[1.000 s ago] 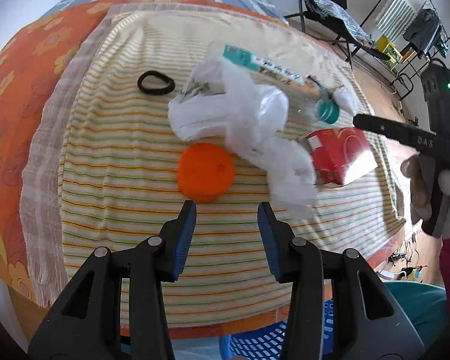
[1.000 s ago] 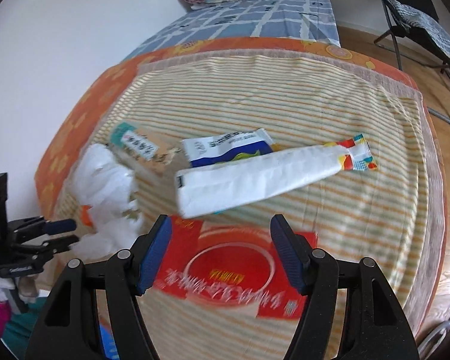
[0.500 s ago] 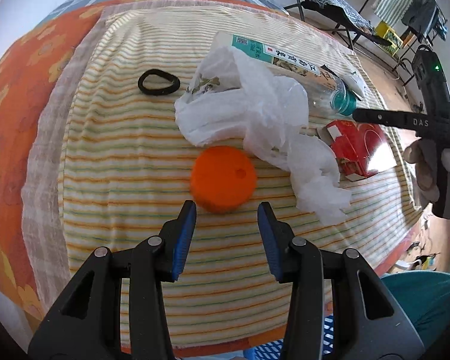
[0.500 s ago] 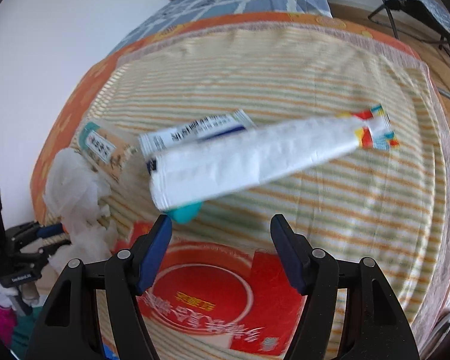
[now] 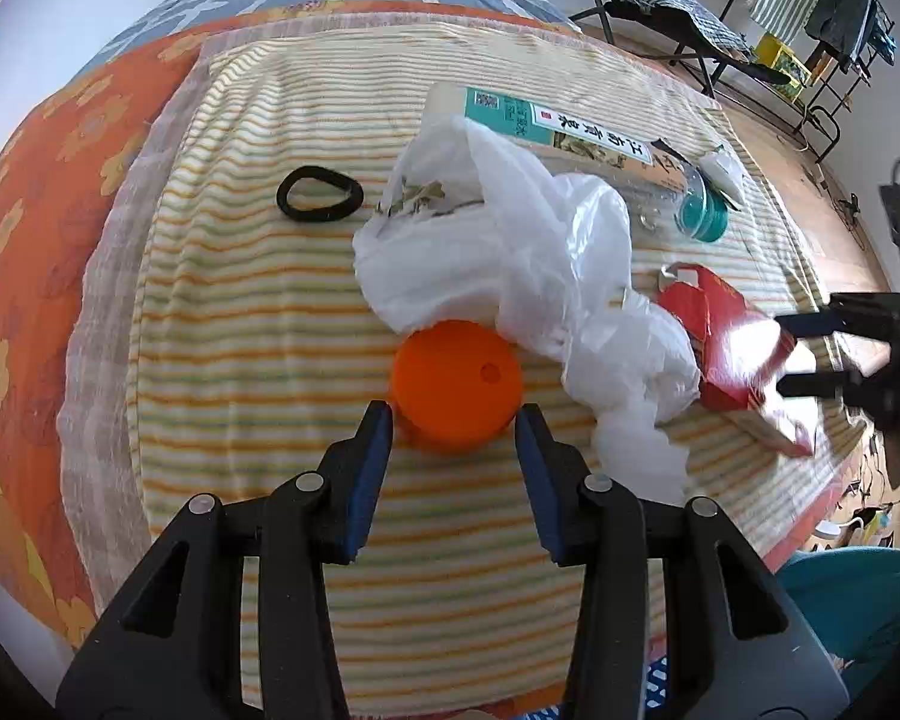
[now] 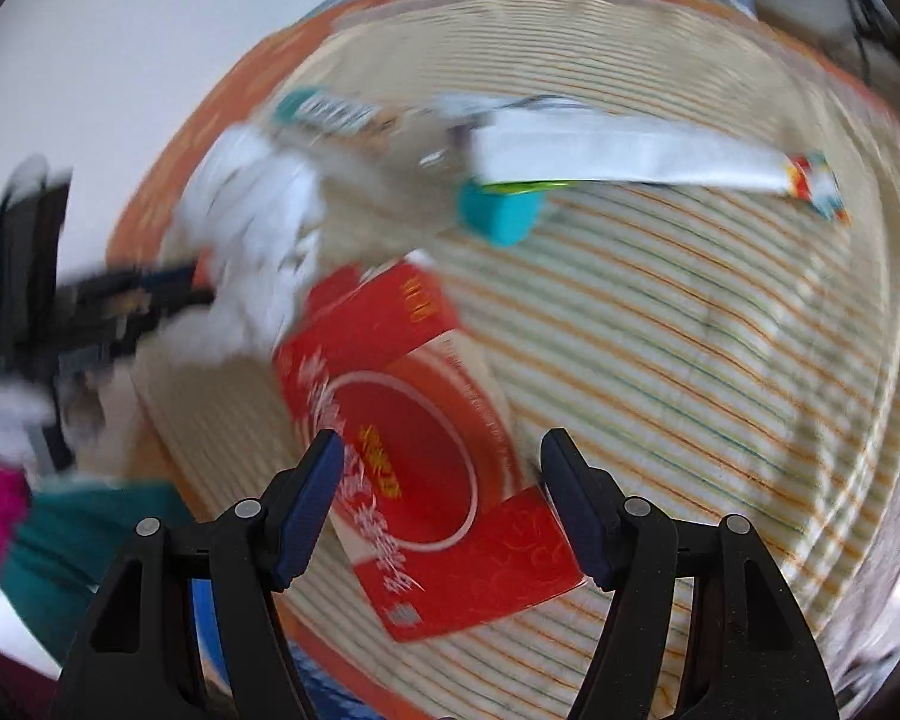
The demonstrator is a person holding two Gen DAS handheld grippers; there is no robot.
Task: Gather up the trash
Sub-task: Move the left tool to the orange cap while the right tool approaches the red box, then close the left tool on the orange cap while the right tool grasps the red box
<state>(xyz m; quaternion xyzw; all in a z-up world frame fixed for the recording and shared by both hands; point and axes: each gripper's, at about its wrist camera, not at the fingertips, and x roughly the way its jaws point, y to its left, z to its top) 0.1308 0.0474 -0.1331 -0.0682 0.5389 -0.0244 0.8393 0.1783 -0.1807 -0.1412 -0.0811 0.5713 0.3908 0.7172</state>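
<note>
Orange plastic, a round lid, is now framed between the spread jaws of the left gripper, which has been brought closer over the last second; nothing is grasped yet. The lid lies on the striped cloth, touching the near edge of a crumpled white bag. In the right view the red carton has been tilted and reached between the released jaws of the right gripper; contact cannot be told through the blur. Two pickups appear to be imminent.
</note>
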